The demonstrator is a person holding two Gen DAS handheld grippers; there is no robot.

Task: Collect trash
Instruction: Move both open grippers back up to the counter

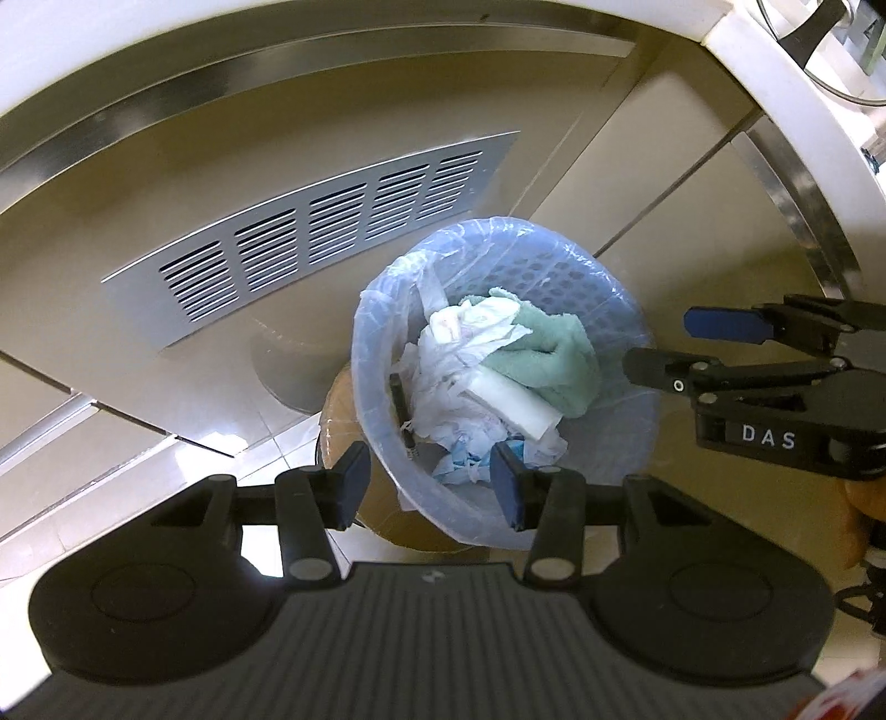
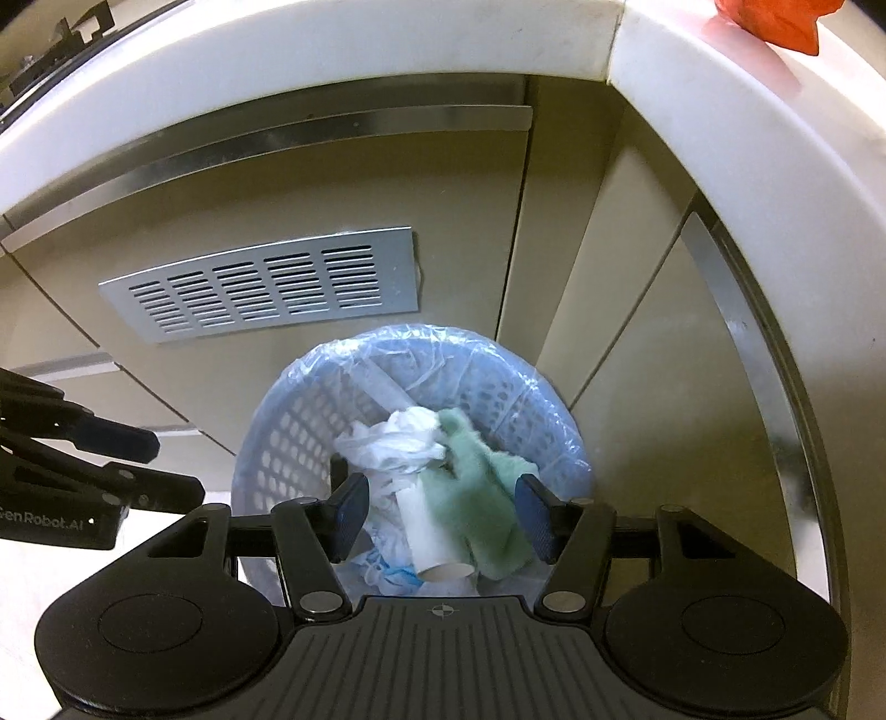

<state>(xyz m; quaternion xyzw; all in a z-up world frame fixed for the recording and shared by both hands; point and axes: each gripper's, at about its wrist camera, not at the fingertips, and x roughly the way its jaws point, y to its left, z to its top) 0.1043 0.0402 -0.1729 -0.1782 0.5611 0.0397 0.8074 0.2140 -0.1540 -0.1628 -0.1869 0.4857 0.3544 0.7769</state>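
Note:
A blue perforated trash basket (image 1: 559,277) lined with a clear bag stands on the floor against the cabinet; it also shows in the right wrist view (image 2: 310,421). Inside lie a green cloth (image 1: 554,354) (image 2: 476,515), crumpled white tissue (image 1: 470,338) (image 2: 393,443), a white cardboard tube (image 1: 509,407) (image 2: 432,537) and a dark pen (image 1: 401,410). My left gripper (image 1: 429,490) hovers open and empty over the basket's near rim. My right gripper (image 2: 440,518) hovers open and empty above the trash; it shows in the left wrist view (image 1: 659,346).
A beige cabinet front with a metal vent grille (image 1: 310,238) (image 2: 260,288) stands behind the basket. A white countertop edge (image 2: 720,111) curves overhead, with an orange object (image 2: 775,22) on it. A brown round object (image 1: 382,504) sits under the basket.

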